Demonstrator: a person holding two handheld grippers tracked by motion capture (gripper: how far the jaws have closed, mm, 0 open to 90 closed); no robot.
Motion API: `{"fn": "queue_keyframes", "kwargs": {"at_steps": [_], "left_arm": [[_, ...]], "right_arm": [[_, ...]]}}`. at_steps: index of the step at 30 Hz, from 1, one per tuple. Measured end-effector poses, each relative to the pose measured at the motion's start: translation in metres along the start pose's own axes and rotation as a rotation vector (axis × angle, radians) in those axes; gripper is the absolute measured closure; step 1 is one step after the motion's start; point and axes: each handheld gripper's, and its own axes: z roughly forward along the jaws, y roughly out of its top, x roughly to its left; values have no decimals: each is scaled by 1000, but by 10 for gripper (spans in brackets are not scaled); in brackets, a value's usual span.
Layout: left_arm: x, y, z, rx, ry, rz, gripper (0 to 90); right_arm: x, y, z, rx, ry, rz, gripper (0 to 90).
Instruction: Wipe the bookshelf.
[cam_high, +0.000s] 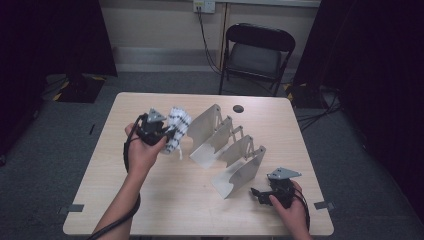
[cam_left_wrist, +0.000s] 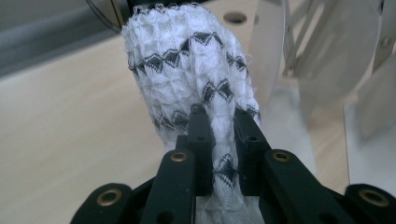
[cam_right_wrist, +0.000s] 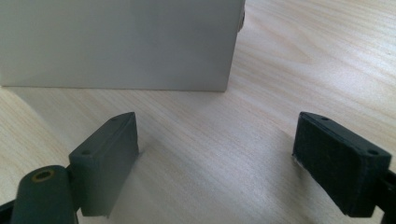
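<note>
A white knitted cloth with dark diamond rows (cam_high: 177, 129) hangs above the table, pinched in my left gripper (cam_high: 167, 135). In the left gripper view the cloth (cam_left_wrist: 187, 70) bulges out past the jaws, which are shut on a fold of it, and the left gripper (cam_left_wrist: 220, 128) points toward the metal rack. That rack (cam_high: 227, 147), a light grey expanding file stand with several upright plates, stands at the table's middle. My right gripper (cam_high: 257, 194) rests low at the front right, open, just short of the rack's nearest plate (cam_right_wrist: 121, 44). Bare wood lies between its pads (cam_right_wrist: 109, 154).
The wooden table (cam_high: 165, 200) has a round cable hole (cam_high: 238, 108) at the back. A black folding chair (cam_high: 257, 50) stands behind the table. Dark curtains hang at both sides. Tape marks sit at the table's front corners.
</note>
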Motion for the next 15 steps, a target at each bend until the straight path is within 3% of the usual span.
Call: {"fn": "queue_keyframes", "kwargs": {"at_steps": [4, 7, 9, 15], "left_arm": [[-4, 31, 4, -36, -6, 22, 798], [-10, 41, 14, -20, -14, 57, 798], [-13, 41, 20, -1, -12, 72, 798], [-11, 27, 30, 16, -31, 47, 798]], "right_arm": [[0, 0, 0, 0, 0, 0, 136], [0, 0, 0, 0, 0, 0, 135], [0, 0, 0, 0, 1, 0, 136], [0, 0, 0, 1, 3, 0, 136]]}}
